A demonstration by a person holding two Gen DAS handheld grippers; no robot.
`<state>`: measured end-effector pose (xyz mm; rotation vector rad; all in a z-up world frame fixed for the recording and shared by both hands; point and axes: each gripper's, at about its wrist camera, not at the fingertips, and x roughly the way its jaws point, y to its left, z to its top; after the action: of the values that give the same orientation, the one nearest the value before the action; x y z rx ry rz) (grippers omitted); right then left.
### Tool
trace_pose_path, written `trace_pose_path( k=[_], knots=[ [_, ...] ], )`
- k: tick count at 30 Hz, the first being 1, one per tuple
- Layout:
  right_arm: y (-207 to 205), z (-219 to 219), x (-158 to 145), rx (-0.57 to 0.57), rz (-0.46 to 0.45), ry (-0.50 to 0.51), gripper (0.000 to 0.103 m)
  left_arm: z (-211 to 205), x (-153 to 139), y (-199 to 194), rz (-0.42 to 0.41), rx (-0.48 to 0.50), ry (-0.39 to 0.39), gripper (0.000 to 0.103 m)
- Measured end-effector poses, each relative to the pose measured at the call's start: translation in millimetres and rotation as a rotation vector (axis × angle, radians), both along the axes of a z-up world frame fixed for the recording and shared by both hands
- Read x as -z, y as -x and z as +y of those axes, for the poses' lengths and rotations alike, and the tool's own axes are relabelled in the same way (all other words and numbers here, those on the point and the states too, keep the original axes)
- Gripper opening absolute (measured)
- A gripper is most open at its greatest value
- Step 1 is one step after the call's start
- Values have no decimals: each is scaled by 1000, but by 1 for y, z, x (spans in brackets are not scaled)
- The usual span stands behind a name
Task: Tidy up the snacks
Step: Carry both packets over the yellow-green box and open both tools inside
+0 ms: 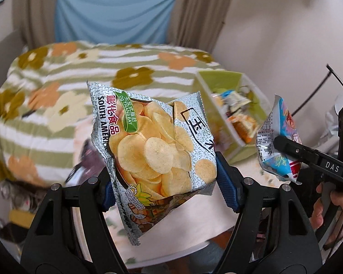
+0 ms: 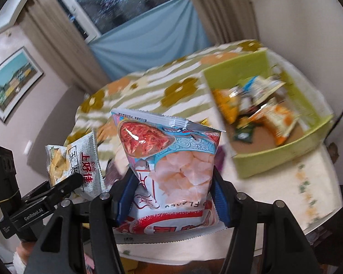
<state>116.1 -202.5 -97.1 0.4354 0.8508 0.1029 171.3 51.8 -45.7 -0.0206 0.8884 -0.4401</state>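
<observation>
We have the left gripper (image 1: 164, 178) clenched on a silver chip bag (image 1: 148, 146), its blue pads (image 1: 226, 187) pressing the bag's lower sides, so the bag stands lifted off the table with its far end tipped up and a picture of round chips facing us; the right gripper (image 2: 171, 194) is likewise clamped on a blue and white shrimp cracker bag (image 2: 171, 157), pads (image 2: 219, 198) squeezing both sides near its bottom, the bag upright and clear of the table; in the left wrist view we see the cracker bag held to the right of the chip bag, apart from it, and in the right wrist view the chip bag sits to the left, pinched in the other gripper's black fingers; below both lies a round table (image 2: 285, 182) with a pale cloth; on its far right stands a green box (image 2: 274, 157), open on top, with several snack packets (image 2: 269, 105) heaped inside, blurred so we cannot read them; beyond the table is a bed (image 1: 57, 86) under a striped cover with orange and olive flowers; farther still hang beige curtains (image 1: 194, 11) around a blue cloth (image 1: 112, 13) below a window (image 2: 125, 2); a framed picture (image 2: 11, 84) hangs on the left wall.
</observation>
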Motion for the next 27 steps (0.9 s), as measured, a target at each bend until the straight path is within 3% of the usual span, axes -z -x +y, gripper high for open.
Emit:
trace_pose_path(
  k=[9,16,21,24,25,27],
  knots=[
    [-19,-115,-9,55,-20,-12,57,-141,-2,-43,8,53,-1,70],
    [-53,-189,5,29,16,-33,56,-238,36,-80,76,52,-44,70],
    [-77,-225,23,-13,50,-57,57,-280,69,-96,120,30,-70,71],
    [-88,-234,30,-35,62,-71,57,-291,85,-100,140,-9,-122,84],
    [-90,-236,32,-44,64,-78,57,-292,87,-99,141,-22,-133,93],
    [-95,-239,33,-60,60,-86,57,-289,89,-94,143,-39,-122,96]
  ],
)
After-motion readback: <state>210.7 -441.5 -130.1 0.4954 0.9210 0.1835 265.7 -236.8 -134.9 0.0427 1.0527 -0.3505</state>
